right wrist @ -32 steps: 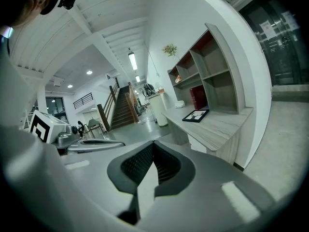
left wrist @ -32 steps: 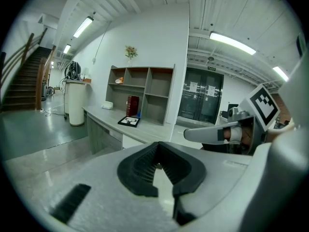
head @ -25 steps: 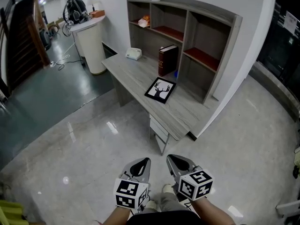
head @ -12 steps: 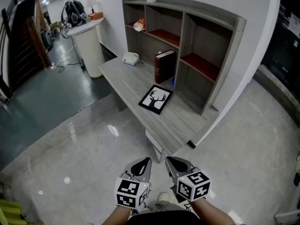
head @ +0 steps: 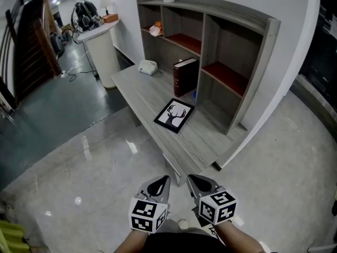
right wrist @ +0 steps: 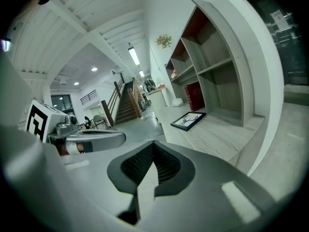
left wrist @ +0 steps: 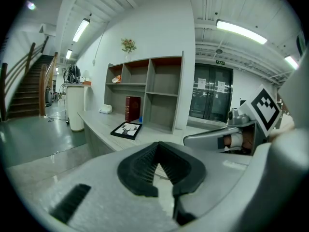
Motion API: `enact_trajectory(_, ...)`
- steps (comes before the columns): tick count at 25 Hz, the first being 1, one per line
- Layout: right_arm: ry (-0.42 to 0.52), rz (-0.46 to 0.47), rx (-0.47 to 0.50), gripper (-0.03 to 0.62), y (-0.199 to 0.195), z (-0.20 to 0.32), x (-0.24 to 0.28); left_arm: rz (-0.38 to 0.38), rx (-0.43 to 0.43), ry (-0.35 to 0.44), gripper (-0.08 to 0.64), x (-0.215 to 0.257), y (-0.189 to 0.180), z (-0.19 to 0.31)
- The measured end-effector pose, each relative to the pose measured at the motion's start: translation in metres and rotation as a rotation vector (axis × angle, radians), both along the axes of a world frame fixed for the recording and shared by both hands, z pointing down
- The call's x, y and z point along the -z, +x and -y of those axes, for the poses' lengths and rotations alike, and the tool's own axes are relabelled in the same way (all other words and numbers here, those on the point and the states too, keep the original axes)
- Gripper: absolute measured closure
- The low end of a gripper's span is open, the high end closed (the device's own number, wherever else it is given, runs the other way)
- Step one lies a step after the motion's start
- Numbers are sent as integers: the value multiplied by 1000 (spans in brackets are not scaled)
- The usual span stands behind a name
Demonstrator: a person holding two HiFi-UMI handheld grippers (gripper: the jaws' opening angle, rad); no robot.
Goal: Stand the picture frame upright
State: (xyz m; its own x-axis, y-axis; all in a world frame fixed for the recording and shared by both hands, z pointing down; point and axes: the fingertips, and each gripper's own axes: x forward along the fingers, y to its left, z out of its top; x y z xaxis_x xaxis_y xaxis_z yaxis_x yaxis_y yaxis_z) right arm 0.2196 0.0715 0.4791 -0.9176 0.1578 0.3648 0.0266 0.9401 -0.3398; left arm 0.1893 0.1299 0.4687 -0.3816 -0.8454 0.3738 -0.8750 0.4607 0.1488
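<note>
The table (head: pixel 141 86) and the picture frame (head: pixel 174 115) look a bit closer now than a second ago, and the picture frame sits lower in the head view. The two tools are in the same spot at the bottom of the view as before.

At the far left there are dark stairs (head: pixel 29 41). Next to them stands a round white stand (head: pixel 102 51) with a black thing (head: pixel 87 12) on top. Then comes the long grey table. A small white box (head: pixel 148 67) sits on its far end. The picture frame lies flat on the table, near the middle. It has a black edge and shows a black deer head on white. Just behind it a brown book (head: pixel 185 77) stands upright, close to the big grey shelf (head: pixel 237 41) on the right.

The left tool (head: pixel 164 179) is squeezed closed and holds nothing. The right tool (head: pixel 191 178) is just beside it, closed tight too, and it holds nothing. Both are over the shiny floor (head: pixel 79 167), well apart from the table and the picture frame.
</note>
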Motion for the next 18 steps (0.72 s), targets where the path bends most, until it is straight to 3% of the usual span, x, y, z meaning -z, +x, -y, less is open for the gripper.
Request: enact_trajectory(18, 7, -16, -45, 592, -37, 37, -6, -9, -48, -25, 565, -9, -39, 41)
